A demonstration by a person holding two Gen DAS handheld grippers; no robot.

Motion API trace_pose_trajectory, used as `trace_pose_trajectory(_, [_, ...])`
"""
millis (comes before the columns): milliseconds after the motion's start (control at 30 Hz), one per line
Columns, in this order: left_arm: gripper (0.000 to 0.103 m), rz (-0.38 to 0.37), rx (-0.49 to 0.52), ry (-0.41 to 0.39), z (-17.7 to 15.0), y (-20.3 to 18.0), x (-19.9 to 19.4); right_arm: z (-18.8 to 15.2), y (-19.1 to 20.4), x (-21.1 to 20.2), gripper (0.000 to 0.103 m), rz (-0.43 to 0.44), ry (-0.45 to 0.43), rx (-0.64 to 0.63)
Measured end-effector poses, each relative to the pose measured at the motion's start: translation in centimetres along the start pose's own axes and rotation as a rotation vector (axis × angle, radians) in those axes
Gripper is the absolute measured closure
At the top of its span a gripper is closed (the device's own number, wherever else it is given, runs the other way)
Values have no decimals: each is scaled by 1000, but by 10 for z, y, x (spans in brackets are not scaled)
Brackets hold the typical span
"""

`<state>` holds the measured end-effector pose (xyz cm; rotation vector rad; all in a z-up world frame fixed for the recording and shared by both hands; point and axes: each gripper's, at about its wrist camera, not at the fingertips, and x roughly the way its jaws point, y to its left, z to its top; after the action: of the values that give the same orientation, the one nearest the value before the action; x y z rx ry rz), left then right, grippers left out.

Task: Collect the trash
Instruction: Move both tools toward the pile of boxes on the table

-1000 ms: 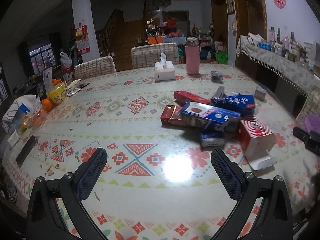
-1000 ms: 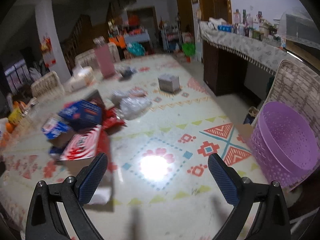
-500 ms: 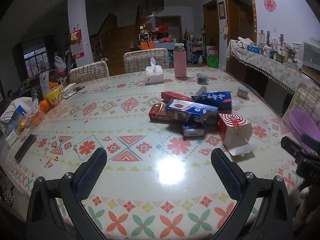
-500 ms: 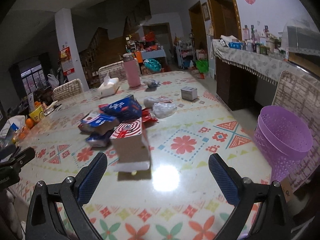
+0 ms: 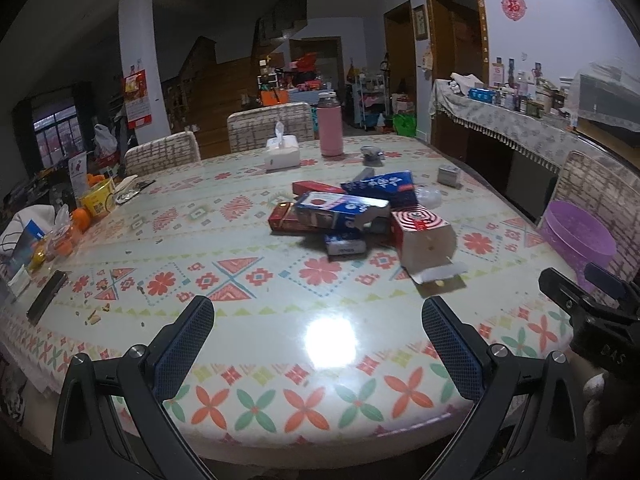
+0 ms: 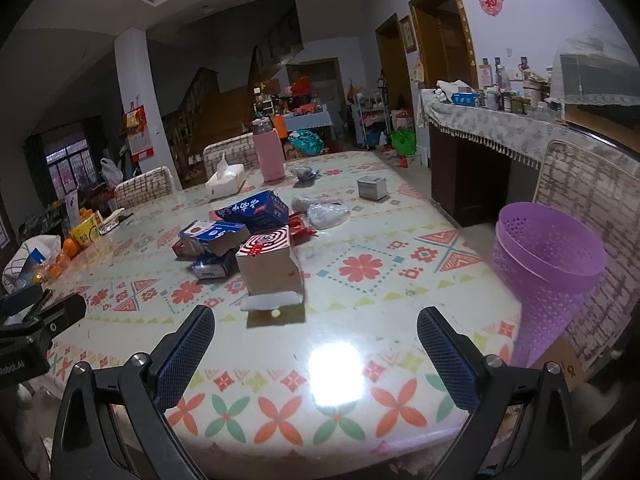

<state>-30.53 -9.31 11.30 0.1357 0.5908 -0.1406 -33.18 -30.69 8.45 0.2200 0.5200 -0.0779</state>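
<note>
A heap of empty cartons lies mid-table: a red-and-white spiral box with its flap open, blue boxes and a red box. Crumpled clear plastic lies behind the heap. A purple perforated basket stands on a chair at the table's right edge. My left gripper is open and empty above the near table edge. My right gripper is open and empty, near the basket. Both are well short of the heap.
A pink bottle, a tissue box and a small grey box stand further back. Oranges and a yellow cup sit at the left edge, with a dark remote. Chairs ring the patterned table.
Both grippers have pulled back toward the near table edge and risen, so the heap now lies farther away. Both stayed open. The right view swung left then steadied.
</note>
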Motion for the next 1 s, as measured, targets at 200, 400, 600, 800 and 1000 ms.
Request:
trace_pose_trajectory(200, [0,-42,19,0,-5,-18,-5,-3,-9,-12,0,-27,-34,14])
trace_pose_trajectory(400, [0,-97,33,-5,-5,-31,-5,-3,-16,-17,0,-53,-62,34])
trace_pose_trajectory(600, [0,-165,21,11,-6,-38,2,-3,-27,-15,0,-78,-58,54])
trace_pose_trajectory(800, [0,-202,16,32,-5,-40,11,-2,-33,-7,0,-95,-41,61])
trace_pose_trajectory(1000, [0,-120,-25,43,7,-10,31,-1,-30,10,0,-85,-6,44])
